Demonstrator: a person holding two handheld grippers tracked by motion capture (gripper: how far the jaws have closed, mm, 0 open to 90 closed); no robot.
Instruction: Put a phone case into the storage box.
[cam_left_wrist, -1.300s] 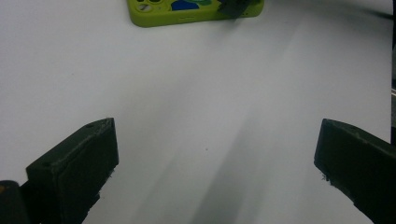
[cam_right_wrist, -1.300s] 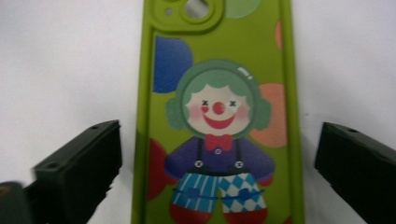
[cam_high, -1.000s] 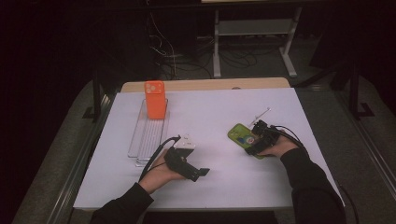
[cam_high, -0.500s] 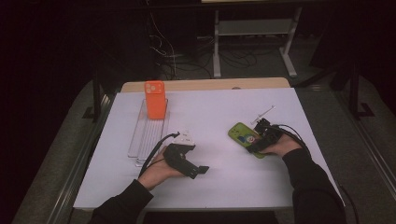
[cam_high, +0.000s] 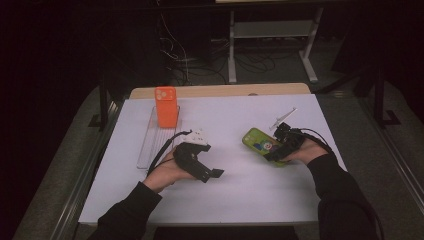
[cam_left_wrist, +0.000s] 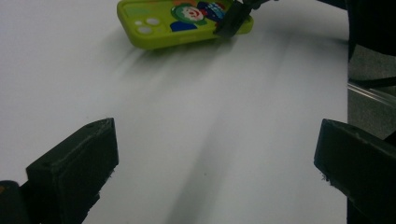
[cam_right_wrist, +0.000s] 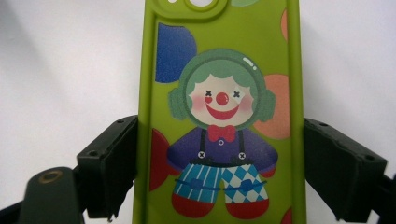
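A lime-green phone case (cam_right_wrist: 224, 112) with a clown picture lies lengthwise between the jaws of my right gripper (cam_right_wrist: 222, 172), which press on both of its long sides. From above, that case (cam_high: 257, 141) is at the right of the white table, held by the right gripper (cam_high: 278, 150). An orange phone case (cam_high: 166, 106) stands upright at the far end of a clear tray (cam_high: 150, 150) on the left. My left gripper (cam_high: 210, 175) hovers open and empty near the table's middle. Its view has the green case (cam_left_wrist: 182, 23) farther off, beyond the left gripper (cam_left_wrist: 217, 172).
The white table sheet (cam_high: 240, 200) is bare at the front and in the middle. A wooden edge (cam_high: 225, 91) runs along the back. Dark floor, cables and a metal stand lie beyond it. Grey borders flank both sides.
The right hand with the green case has edged slightly to the right. The left gripper has barely moved.
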